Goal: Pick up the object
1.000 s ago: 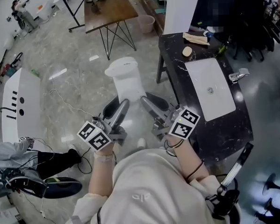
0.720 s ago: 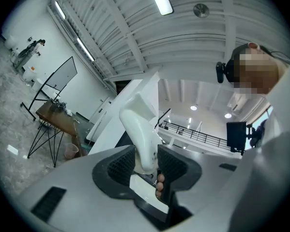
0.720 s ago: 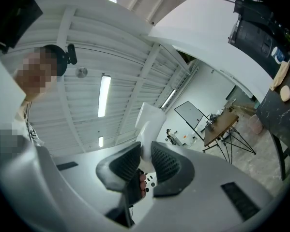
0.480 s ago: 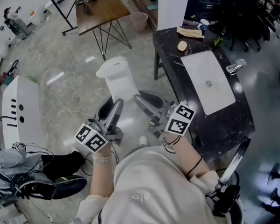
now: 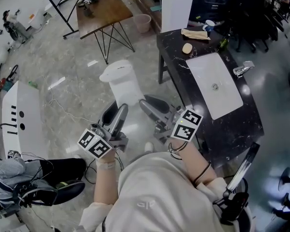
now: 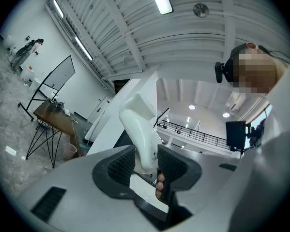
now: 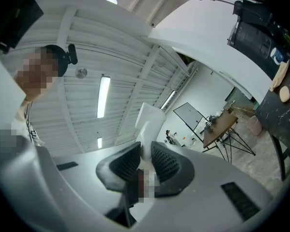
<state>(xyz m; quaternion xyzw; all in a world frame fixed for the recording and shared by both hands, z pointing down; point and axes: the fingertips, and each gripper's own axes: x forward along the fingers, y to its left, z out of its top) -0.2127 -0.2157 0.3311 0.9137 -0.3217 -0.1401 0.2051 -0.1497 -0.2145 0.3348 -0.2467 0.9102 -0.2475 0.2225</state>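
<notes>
The object is a smooth white plastic piece [image 5: 123, 83] with a rounded top, held up in front of me over the marble floor. My left gripper [image 5: 114, 114] is shut on its lower left part, and my right gripper [image 5: 150, 104] is shut on its lower right. In the left gripper view the white piece [image 6: 140, 129] rises from between the black ribbed pads of that gripper [image 6: 147, 166]. In the right gripper view a thinner edge of the white piece [image 7: 149, 122] stands pinched between the pads of that gripper [image 7: 145, 161]. Its bottom end is hidden behind the jaws.
A black marble table [image 5: 232, 129] with a white board [image 5: 215, 86] stands to the right. A wooden table [image 5: 103, 11] and a pink bin [image 5: 142, 22] are farther off. A white panel [image 5: 19, 115], cables and a person's shoes [image 5: 38, 187] lie at the left.
The head view has shifted slightly. Both grippers and the white piece keep the same pose relative to each other.
</notes>
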